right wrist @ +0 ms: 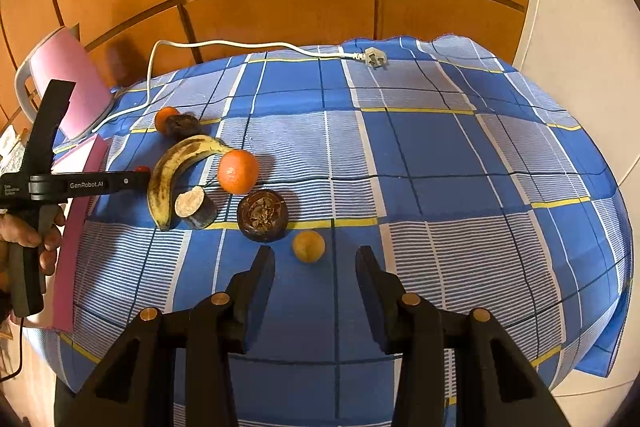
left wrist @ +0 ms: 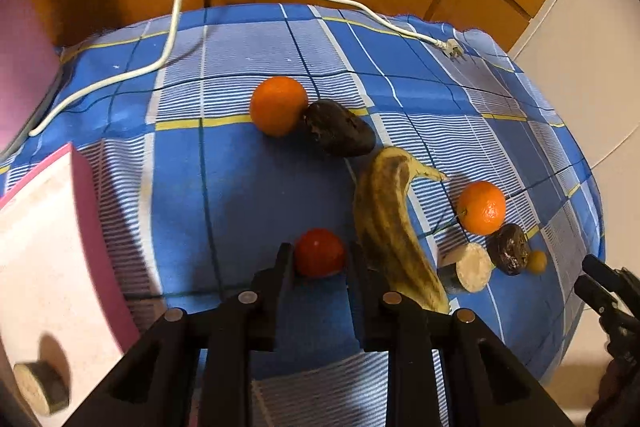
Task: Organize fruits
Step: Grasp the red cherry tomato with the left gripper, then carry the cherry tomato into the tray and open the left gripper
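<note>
Between left tool (left wrist: 319, 259) fingers: red tomato (left wrist: 320, 252), gripped.

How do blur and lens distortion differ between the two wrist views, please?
Left wrist view: the pink box at the left edge is smeared by motion blur, while the banana stays fairly sharp. Right wrist view: crisp throughout. Both: the fisheye bulges the checked cloth into a dome, with dark corners.

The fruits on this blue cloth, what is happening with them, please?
A person is sorting fruit with two handheld grippers. The left gripper is shut on a small red fruit beside the banana. The right gripper hangs open near a small yellow fruit. Two oranges and two dark fruits lie on the checked cloth.
</note>
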`<move>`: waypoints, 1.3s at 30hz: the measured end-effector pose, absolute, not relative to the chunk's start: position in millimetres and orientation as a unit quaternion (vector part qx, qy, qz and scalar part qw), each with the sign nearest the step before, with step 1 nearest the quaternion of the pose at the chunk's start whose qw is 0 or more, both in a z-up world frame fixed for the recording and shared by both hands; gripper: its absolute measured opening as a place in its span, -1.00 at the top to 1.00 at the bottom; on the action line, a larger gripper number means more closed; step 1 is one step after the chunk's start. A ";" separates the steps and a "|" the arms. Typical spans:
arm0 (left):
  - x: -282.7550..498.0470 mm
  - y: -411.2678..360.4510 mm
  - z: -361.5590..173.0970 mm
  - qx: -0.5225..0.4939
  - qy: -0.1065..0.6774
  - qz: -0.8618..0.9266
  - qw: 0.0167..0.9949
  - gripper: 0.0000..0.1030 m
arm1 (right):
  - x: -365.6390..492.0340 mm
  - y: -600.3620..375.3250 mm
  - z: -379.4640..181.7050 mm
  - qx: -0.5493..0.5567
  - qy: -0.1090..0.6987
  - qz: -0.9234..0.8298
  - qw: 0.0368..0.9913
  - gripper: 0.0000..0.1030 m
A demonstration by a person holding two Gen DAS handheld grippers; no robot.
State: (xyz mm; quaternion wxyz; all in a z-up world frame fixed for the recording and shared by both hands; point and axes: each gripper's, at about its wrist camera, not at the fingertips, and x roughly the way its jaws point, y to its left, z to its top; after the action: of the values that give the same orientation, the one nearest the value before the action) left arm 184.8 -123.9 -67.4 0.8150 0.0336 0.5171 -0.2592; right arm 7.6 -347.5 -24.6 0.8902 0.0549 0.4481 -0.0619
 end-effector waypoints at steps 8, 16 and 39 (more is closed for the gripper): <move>137.2 -95.7 -37.8 -0.015 0.474 -0.246 0.845 0.51 | 5.9 -361.5 -32.7 0.091 0.461 -0.064 0.880 0.17; 85.2 -74.0 -12.2 -0.041 0.445 -0.243 0.861 0.51 | 4.9 -350.7 -30.9 0.079 0.463 -0.043 0.882 0.18; 33.7 -4.5 -18.8 -0.100 0.443 -0.188 0.871 0.51 | 46.5 -341.9 -44.3 0.049 0.493 -0.021 0.869 0.18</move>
State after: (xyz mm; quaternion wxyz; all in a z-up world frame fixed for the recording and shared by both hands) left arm 33.7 -4.5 -18.8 0.8708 -0.0996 0.4432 -0.1879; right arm 46.5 -341.9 -44.3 0.8687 0.0488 0.4925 -0.0208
